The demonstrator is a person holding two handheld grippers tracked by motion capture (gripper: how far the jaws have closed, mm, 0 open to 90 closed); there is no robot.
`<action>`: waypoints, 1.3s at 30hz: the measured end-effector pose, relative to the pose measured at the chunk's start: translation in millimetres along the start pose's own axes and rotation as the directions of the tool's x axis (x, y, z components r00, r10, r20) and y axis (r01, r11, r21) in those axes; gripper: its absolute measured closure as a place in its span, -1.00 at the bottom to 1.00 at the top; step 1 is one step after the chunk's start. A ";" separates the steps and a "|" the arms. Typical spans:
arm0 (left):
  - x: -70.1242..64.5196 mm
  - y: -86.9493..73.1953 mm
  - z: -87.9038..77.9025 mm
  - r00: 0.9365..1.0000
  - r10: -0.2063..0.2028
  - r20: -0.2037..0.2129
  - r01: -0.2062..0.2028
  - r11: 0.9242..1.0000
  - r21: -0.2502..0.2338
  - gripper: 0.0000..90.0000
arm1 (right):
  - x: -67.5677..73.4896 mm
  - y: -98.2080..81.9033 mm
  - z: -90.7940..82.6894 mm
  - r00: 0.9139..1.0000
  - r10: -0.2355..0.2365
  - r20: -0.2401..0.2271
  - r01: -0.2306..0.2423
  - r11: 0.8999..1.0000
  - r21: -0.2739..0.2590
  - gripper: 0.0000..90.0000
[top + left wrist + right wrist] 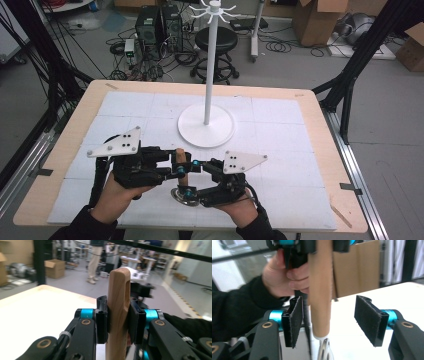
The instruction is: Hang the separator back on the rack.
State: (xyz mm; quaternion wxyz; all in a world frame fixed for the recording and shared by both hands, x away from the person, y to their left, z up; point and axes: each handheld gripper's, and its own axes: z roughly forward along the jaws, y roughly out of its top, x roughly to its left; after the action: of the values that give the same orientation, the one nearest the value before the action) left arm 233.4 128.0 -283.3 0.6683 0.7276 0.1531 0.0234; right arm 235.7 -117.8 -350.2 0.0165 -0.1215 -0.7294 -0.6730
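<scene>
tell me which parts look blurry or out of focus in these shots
High view: evenly lit, sharp across the table. Left gripper view: the wooden handle and pads are sharp, the room behind soft. Right gripper view: handle and hand smeared, pads crisp.

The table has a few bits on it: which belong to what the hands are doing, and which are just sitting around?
In use:
- wooden handle, clamped in the left tool
- its metal end, low over the table
- right tool, open around the handle

Lying about:
- white hook stand
- black stool
- cardboard boxes on the floor
</scene>
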 end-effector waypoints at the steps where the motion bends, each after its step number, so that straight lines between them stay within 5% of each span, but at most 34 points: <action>1: -0.4 0.4 0.3 1.000 0.003 -0.020 -0.003 1.000 0.001 0.60 | 0.8 -0.1 1.1 1.000 -0.009 0.006 0.009 1.000 0.001 -0.07; 6: -1.3 0.4 2.1 0.998 -0.004 -0.066 0.003 1.000 -0.003 0.60 | 2.5 -0.3 3.1 0.998 -0.023 0.067 0.022 1.000 0.011 0.13; 13: -1.5 -0.3 4.7 0.995 -0.021 -0.095 0.021 1.000 -0.008 0.60 | 2.9 0.5 -0.3 0.998 -0.014 0.065 0.015 1.000 -0.003 0.52; 15: -1.0 -0.9 4.6 0.994 -0.017 -0.107 0.017 1.000 -0.001 0.60 | 4.3 0.5 -0.6 0.995 -0.016 0.098 0.016 1.000 0.002 0.58; 20: 6.1 -5.1 -0.3 0.997 -0.043 -0.065 0.041 0.999 -0.034 0.58 | 5.6 1.6 1.2 0.993 -0.007 0.119 0.005 1.000 0.017 0.60; 23: 12.1 -7.7 -11.9 0.995 -0.061 -0.075 0.054 0.994 -0.100 0.06 | 2.5 2.2 0.3 0.993 0.007 0.119 -0.009 1.000 0.015 0.60; 27: 20.4 -15.7 -34.8 0.992 -0.053 -0.115 0.037 0.989 -0.143 -0.30 | -6.8 5.0 -5.2 0.992 0.027 0.120 -0.027 1.000 -0.003 0.60; 35: 40.7 -53.7 -78.6 0.961 -0.039 -0.274 0.002 0.991 -0.134 -0.62 | -33.6 20.0 -9.2 0.994 0.020 0.107 -0.021 1.000 0.007 0.60; 39: 49.9 -71.8 -92.8 0.951 -0.050 -0.304 0.003 0.989 -0.150 -0.62 | -46.4 32.8 -9.4 0.996 0.022 0.091 -0.021 1.000 -0.007 0.60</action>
State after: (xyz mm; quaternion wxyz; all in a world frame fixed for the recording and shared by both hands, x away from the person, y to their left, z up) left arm 245.0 234.5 -352.4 0.6888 0.6613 0.2626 0.1384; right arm 286.0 -132.2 -325.9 -0.0099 -0.1598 -0.7261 -0.6687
